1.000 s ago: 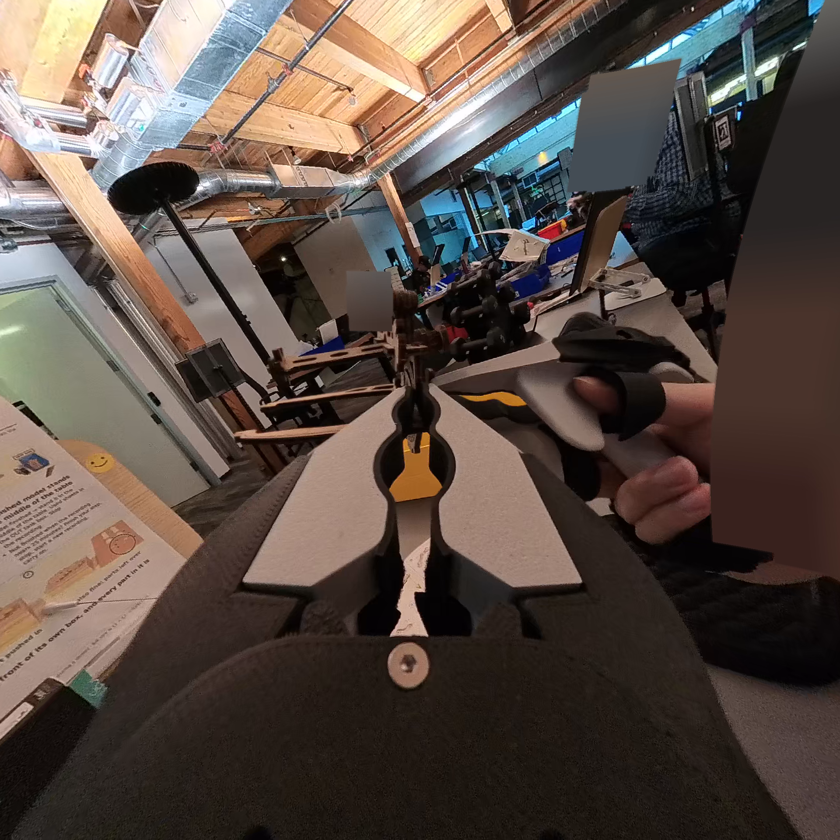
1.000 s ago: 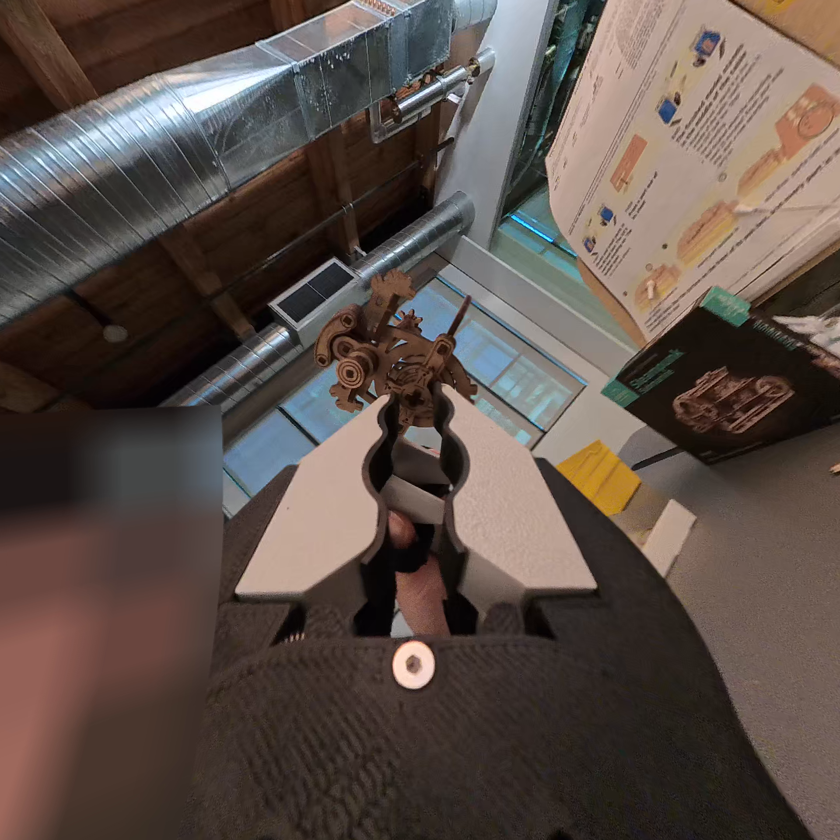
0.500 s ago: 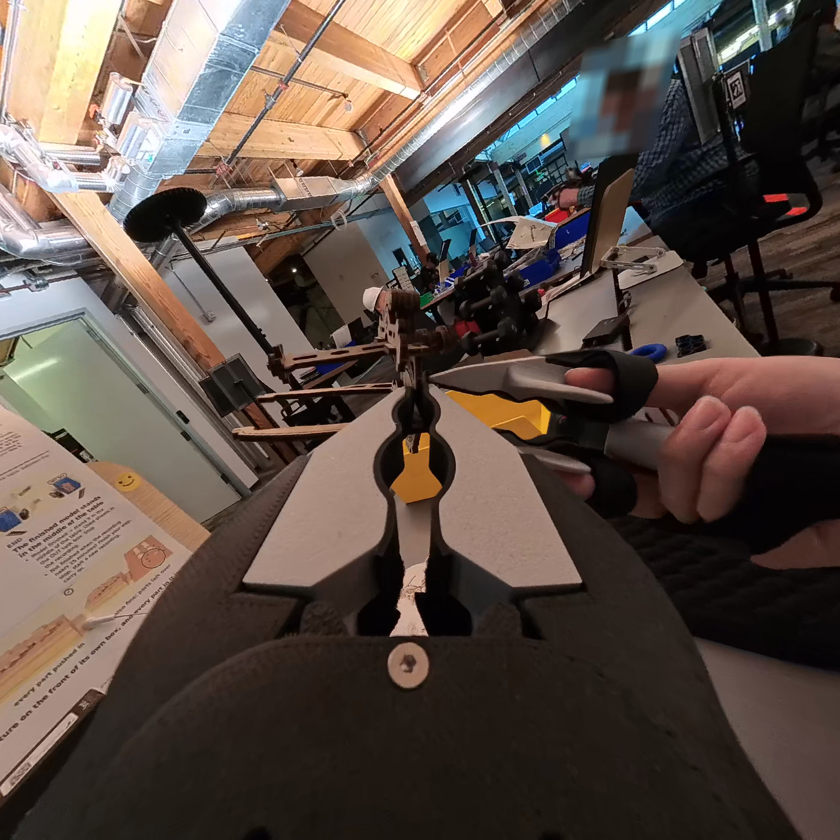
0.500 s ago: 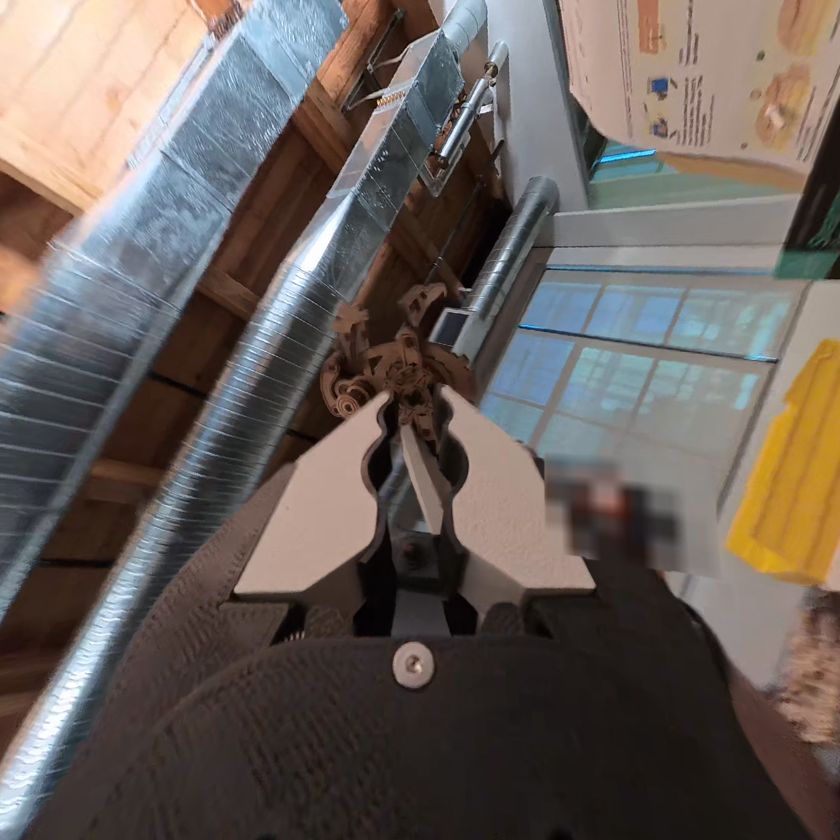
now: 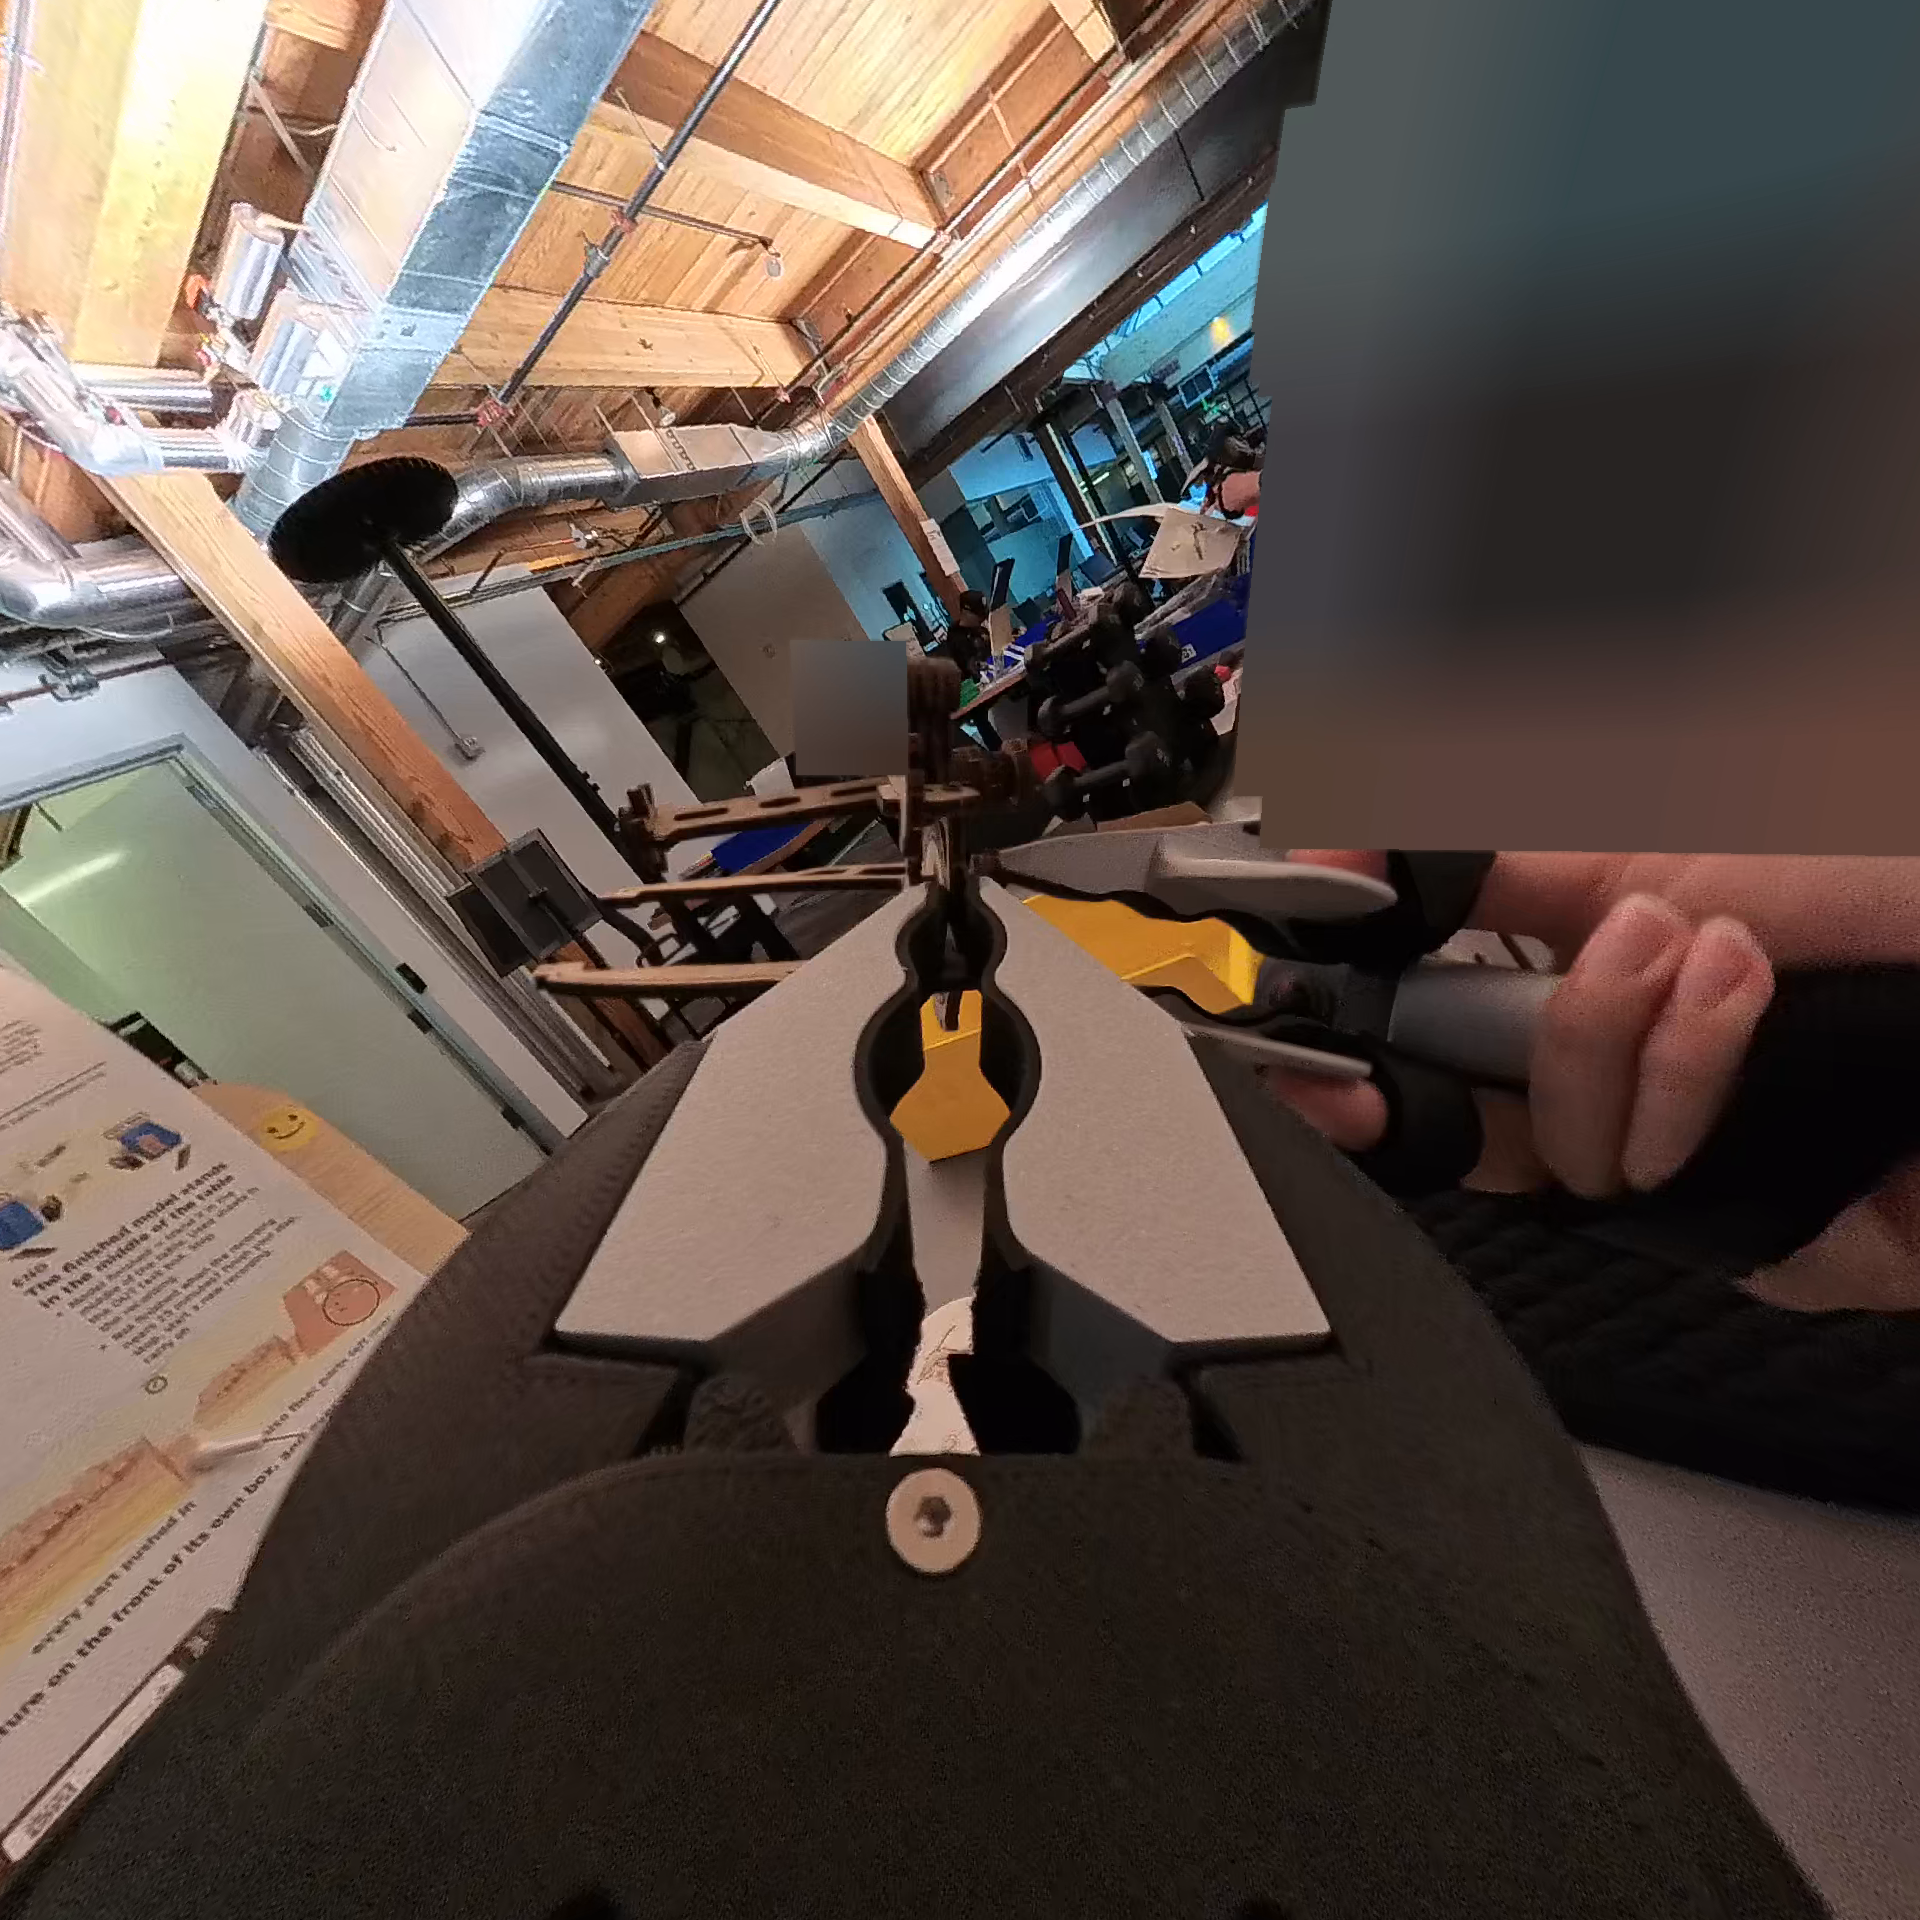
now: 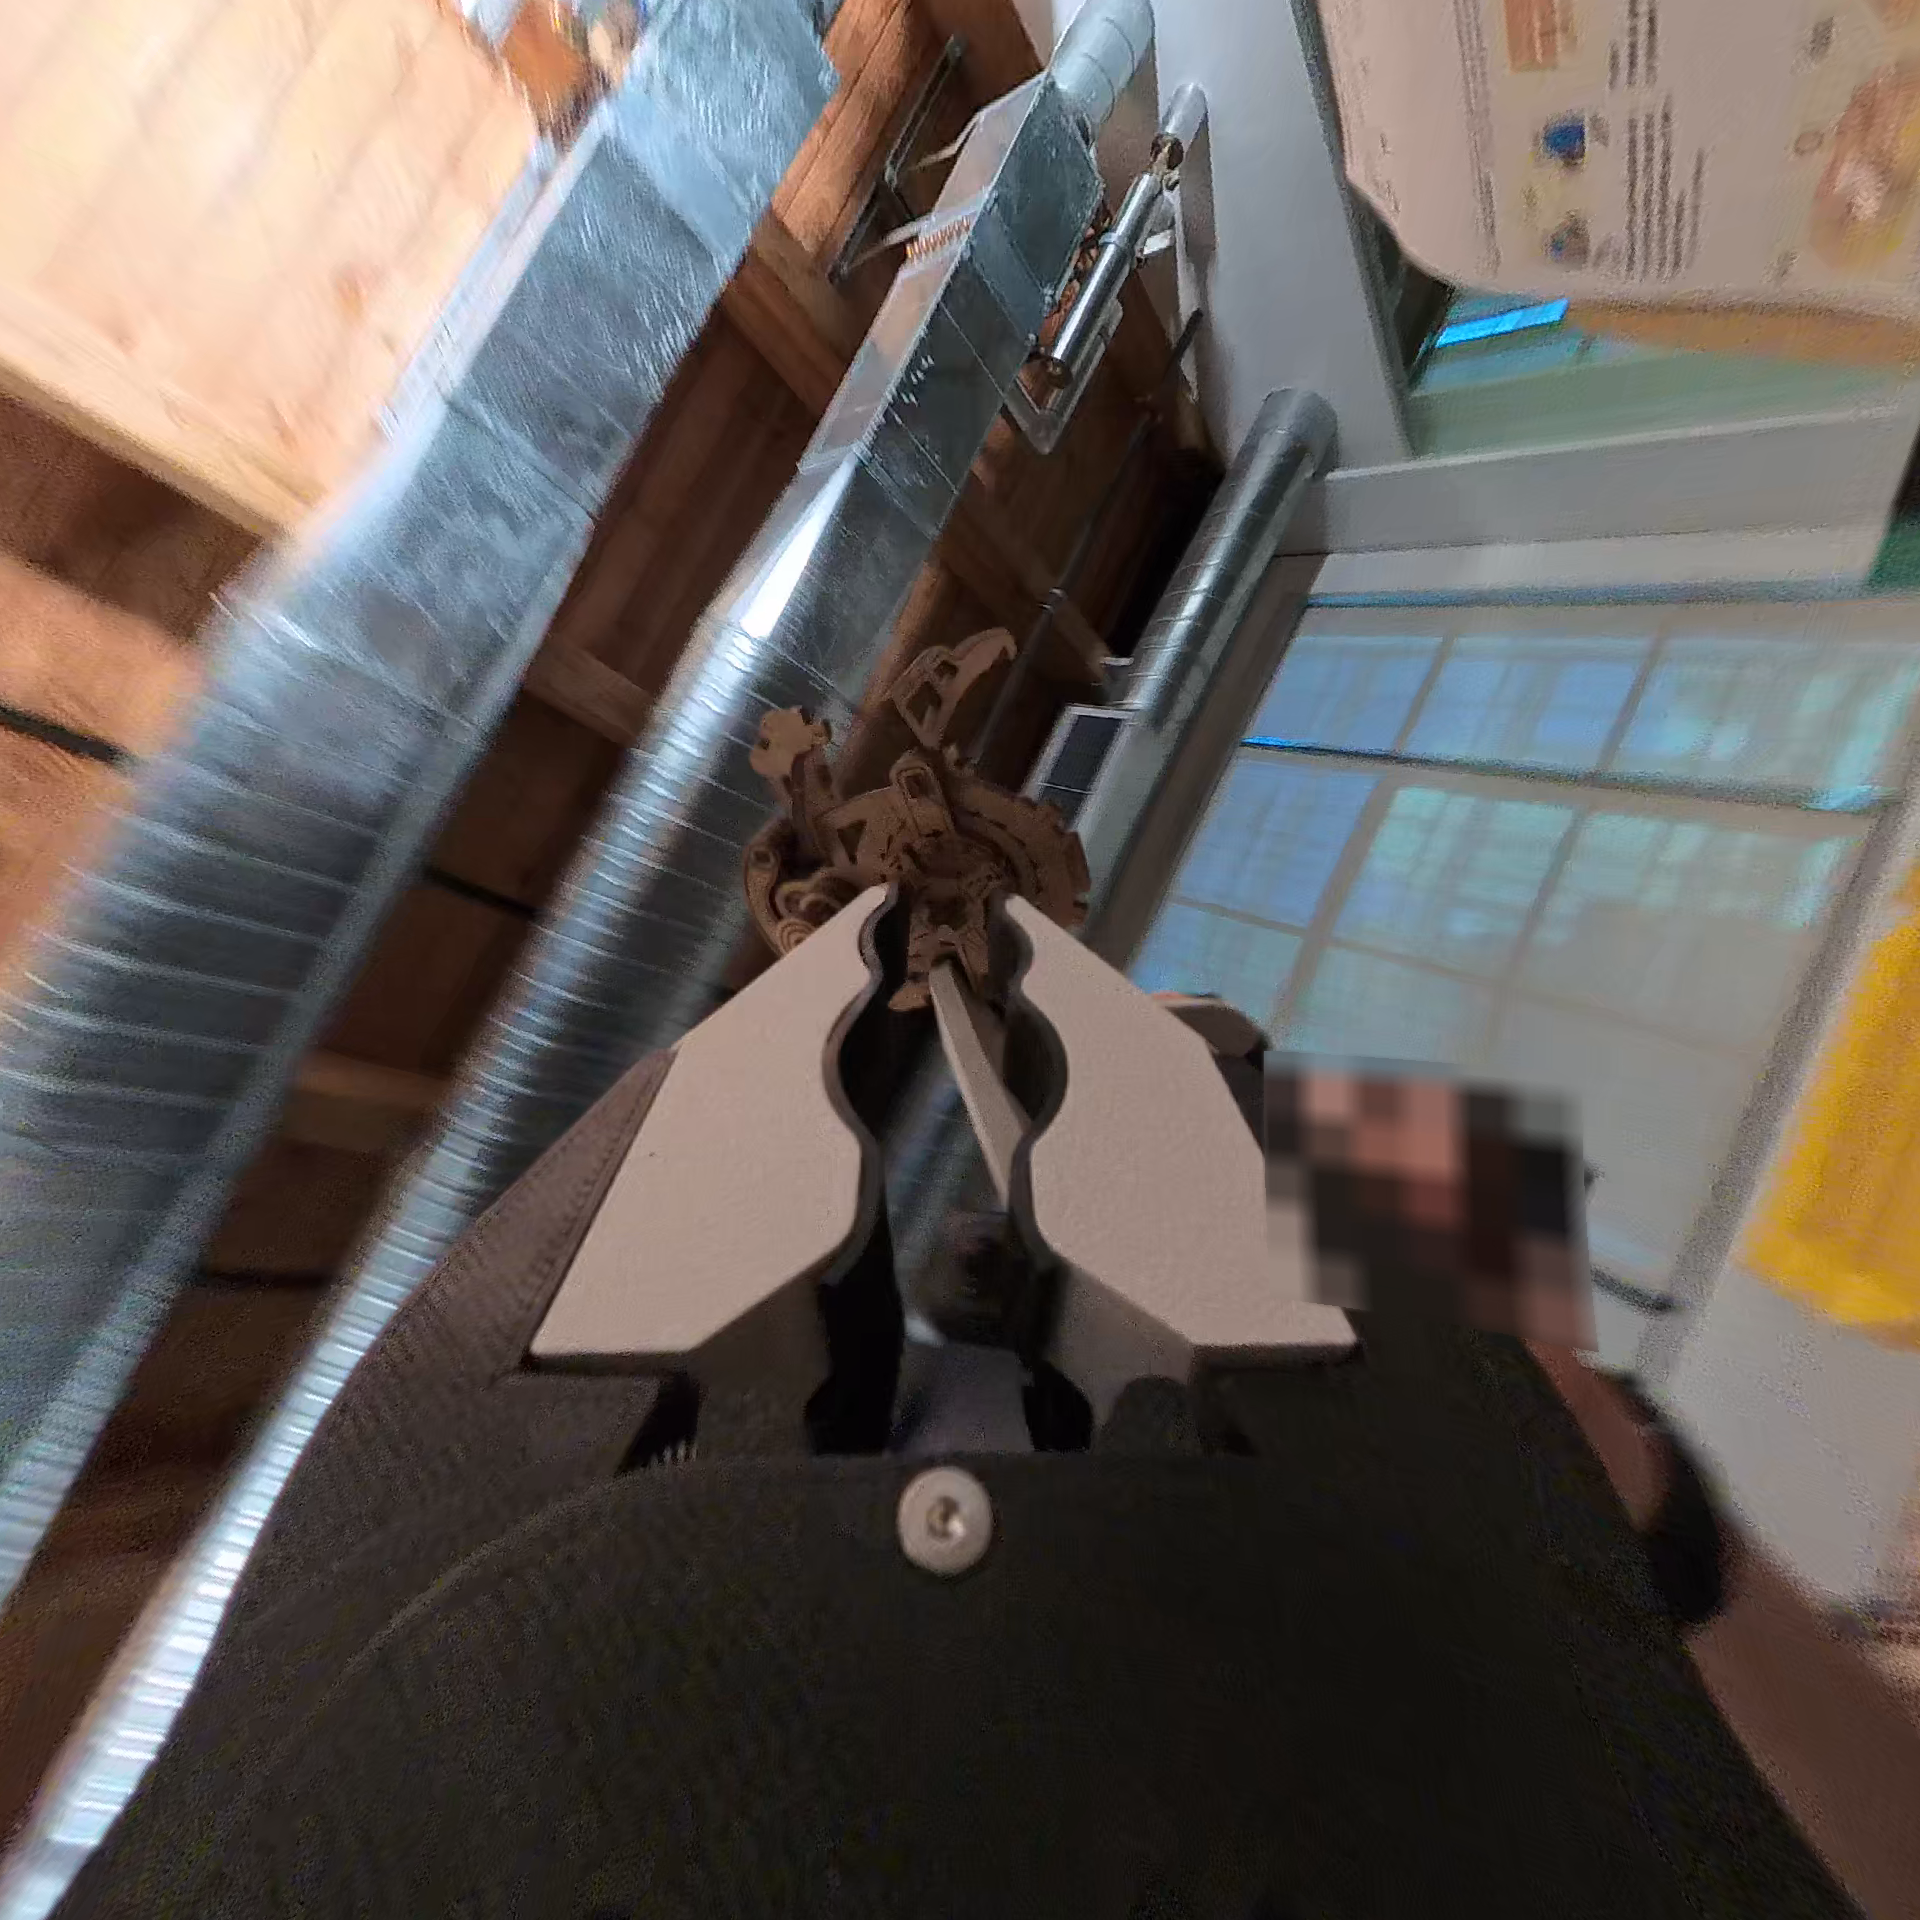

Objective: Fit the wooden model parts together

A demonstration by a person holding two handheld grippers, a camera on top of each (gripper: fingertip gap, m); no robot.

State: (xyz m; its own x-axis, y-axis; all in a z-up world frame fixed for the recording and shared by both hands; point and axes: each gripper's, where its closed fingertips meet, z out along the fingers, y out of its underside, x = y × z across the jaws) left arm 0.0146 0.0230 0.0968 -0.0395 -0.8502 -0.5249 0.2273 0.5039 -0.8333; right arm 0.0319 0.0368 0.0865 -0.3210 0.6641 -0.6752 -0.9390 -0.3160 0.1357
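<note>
Both hand-held grippers (image 5: 943, 894) (image 6: 940, 904) clamp the wooden model (image 6: 914, 831), ductwork (image 6: 416, 623) behind.

Silver ducts (image 5: 436, 197) crossed the upper left; an instruction sheet (image 5: 135, 1288) lay lower left, a yellow block (image 5: 951, 1101) at centre.

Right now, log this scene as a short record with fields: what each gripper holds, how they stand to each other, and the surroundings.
left gripper: shut on the wooden model, held up off the table
wooden model: flat slatted arms pointing left, geared parts on top
right gripper: shut on the same wooden model, at its gear cluster
meeting: right gripper comes in from the right in the left wrist view, tips at the model
hand: gloved, squeezing the right gripper's handle
instruction sheet: lower left
yellow block: behind the left fingers
image quality: right wrist view blurred
</note>
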